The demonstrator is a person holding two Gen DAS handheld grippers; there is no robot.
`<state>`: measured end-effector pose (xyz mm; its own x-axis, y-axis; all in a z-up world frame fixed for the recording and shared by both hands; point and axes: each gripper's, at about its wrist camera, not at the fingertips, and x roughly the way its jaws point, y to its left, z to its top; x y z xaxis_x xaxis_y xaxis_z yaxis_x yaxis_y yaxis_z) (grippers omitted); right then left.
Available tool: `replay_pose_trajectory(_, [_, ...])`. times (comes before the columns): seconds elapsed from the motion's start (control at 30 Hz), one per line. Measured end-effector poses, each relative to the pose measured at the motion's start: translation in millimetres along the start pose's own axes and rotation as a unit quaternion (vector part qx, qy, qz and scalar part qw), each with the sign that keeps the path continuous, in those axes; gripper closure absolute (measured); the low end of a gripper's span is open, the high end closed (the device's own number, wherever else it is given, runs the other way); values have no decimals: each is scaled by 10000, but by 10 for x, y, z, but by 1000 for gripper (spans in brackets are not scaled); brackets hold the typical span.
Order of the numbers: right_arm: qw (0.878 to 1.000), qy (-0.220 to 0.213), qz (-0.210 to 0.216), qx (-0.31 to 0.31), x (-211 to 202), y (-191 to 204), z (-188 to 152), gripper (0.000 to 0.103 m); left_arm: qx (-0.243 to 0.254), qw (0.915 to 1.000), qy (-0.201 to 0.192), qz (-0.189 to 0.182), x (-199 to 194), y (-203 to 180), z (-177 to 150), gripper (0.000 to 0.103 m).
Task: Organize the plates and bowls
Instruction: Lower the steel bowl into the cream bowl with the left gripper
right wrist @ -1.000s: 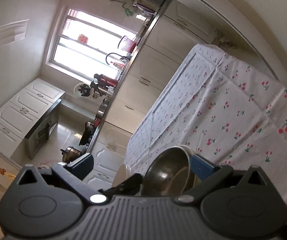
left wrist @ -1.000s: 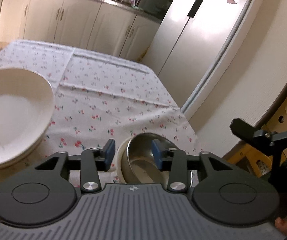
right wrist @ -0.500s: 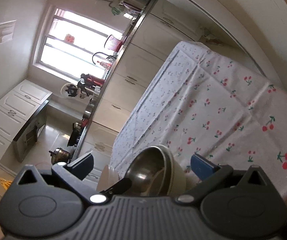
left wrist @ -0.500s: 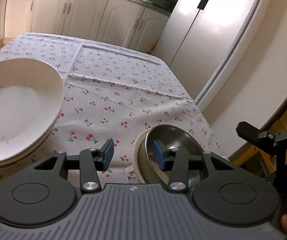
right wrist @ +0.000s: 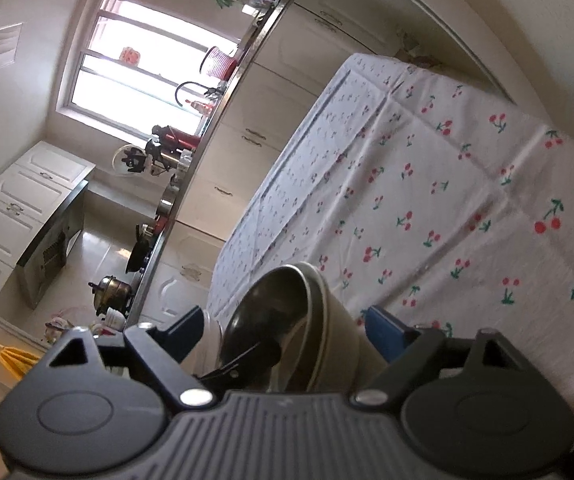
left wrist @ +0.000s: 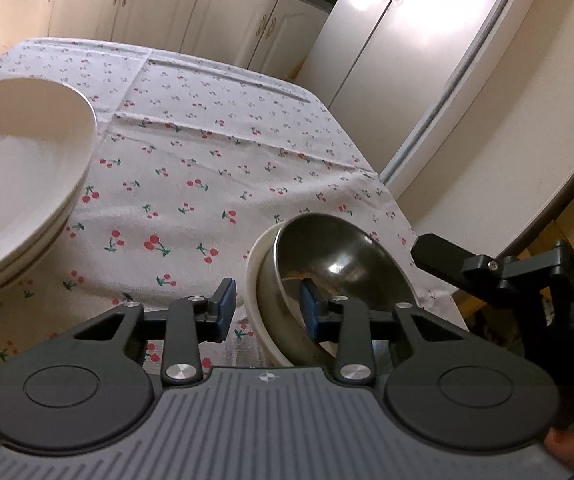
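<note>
A steel bowl [left wrist: 335,256] sits nested inside a cream bowl [left wrist: 255,276] on the cherry-print tablecloth [left wrist: 207,168], near the table's right edge. My left gripper [left wrist: 265,310] is open, its jaws straddling the near-left rim of the two bowls, one finger inside the steel bowl. My right gripper [right wrist: 283,336] is open around the same stack, with the steel bowl [right wrist: 263,312] and the cream bowl [right wrist: 335,328] between its fingers. Two stacked white plates [left wrist: 15,184] lie at the left.
A fridge [left wrist: 407,52] and a wall stand to the right of the table. Kitchen cabinets [left wrist: 127,4] run behind it. The right gripper's body [left wrist: 507,276] shows at the right edge of the left wrist view.
My left gripper has come lower and closer to the bowls, so its jaws now straddle their rim. The right gripper has shifted a little around the stack. Both stay open.
</note>
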<state>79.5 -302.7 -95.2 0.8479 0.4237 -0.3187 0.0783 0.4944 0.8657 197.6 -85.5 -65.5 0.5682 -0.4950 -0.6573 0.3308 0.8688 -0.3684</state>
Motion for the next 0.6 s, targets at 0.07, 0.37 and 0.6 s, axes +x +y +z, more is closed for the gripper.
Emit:
replay_pose_trajectory(0.07, [10000,19,4,-9,8,9,-10,15,-26,10000,10,-20,9,20,-6,64])
replay_pose_trajectory(0.37, [9999,122,57,1,38,63,-31,10,-49,9998,26,-189,17,57,-45,71])
replay_pose_trajectory(0.6, [9999,106,-31,-11,48,152,-49,5,-138,9997,15,-219,10,53,-49,72])
